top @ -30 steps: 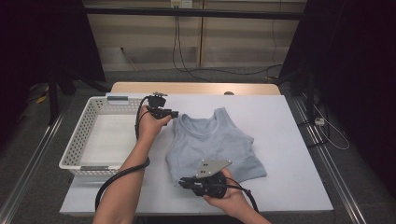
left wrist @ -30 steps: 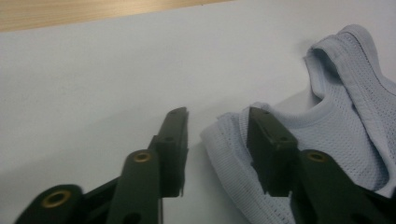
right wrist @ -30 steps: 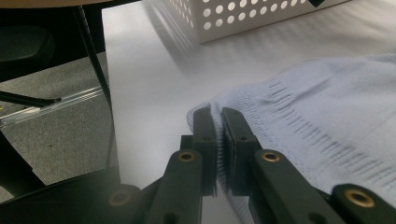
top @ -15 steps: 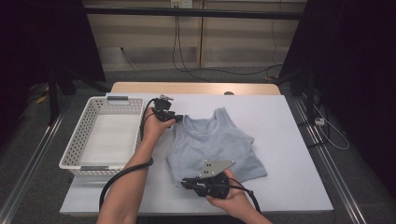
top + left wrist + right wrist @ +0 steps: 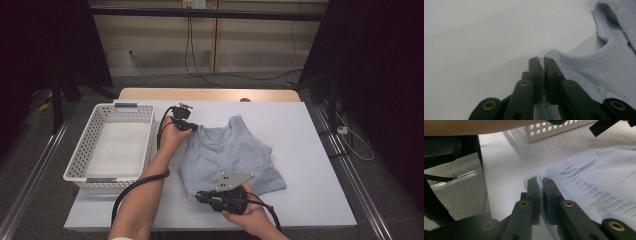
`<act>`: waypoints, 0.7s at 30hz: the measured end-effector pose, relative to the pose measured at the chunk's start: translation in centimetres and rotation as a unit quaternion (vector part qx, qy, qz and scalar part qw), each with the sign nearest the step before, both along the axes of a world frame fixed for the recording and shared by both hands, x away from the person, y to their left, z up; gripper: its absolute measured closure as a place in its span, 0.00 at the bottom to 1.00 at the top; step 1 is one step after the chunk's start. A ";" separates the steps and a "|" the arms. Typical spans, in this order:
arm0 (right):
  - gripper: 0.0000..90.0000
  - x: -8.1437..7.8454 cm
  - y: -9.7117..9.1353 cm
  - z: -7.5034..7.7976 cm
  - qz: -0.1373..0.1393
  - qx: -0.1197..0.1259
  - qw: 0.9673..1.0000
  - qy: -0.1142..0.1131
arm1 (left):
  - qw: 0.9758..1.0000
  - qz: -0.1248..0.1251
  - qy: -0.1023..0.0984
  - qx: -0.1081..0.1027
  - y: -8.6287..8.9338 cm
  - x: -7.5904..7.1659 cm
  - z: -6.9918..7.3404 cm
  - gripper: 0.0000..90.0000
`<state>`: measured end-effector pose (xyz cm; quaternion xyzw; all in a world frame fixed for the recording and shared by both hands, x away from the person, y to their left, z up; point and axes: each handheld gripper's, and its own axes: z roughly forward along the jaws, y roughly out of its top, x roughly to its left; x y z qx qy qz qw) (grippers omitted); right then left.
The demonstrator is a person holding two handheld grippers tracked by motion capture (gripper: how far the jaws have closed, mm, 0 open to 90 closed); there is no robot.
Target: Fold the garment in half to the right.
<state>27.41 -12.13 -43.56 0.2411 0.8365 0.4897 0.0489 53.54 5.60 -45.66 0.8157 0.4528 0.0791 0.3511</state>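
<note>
left tongs (image 5: 194, 126): jaws have just been closing, now clamped on the shoulder strap of the top; in the left gripper view (image 5: 541, 65) the ribbed strap edge sits pinched between the two black pads.
right tongs (image 5: 198, 197): closed on the hem corner of the top; in the right gripper view (image 5: 540, 185) the knit hem fold is caught between the pads.
top: pale blue sleeveless knit tank top (image 5: 230, 155), lying flat on the bench just right of the basket, neck end away from the person, hem toward the person.
grip points: left tongs at the top's far corner nearest the basket, right tongs at its near corner on the same side; well apart along that edge.
basket: white perforated plastic basket (image 5: 90, 145), rectangular, standing left of the top on the bench; its holed wall shows past the top in the right gripper view.
bench: white-topped bench (image 5: 310, 150); top near its middle, bare surface to the right of the top.
left hand (image 5: 172, 135): wraps the left tongs body, forearm runs between basket and top, black cable (image 5: 131, 192) loops beside it.
right hand (image 5: 250, 215): under the grey three-cornered plate, just beyond the hem, at the bench's near edge.
</note>
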 end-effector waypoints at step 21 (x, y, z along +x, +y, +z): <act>0.95 0.5 1.0 1.2 -0.002 0.024 1.000 -0.012 | 0.999 0.037 0.023 -0.014 4.7 0.8 5.8 0.96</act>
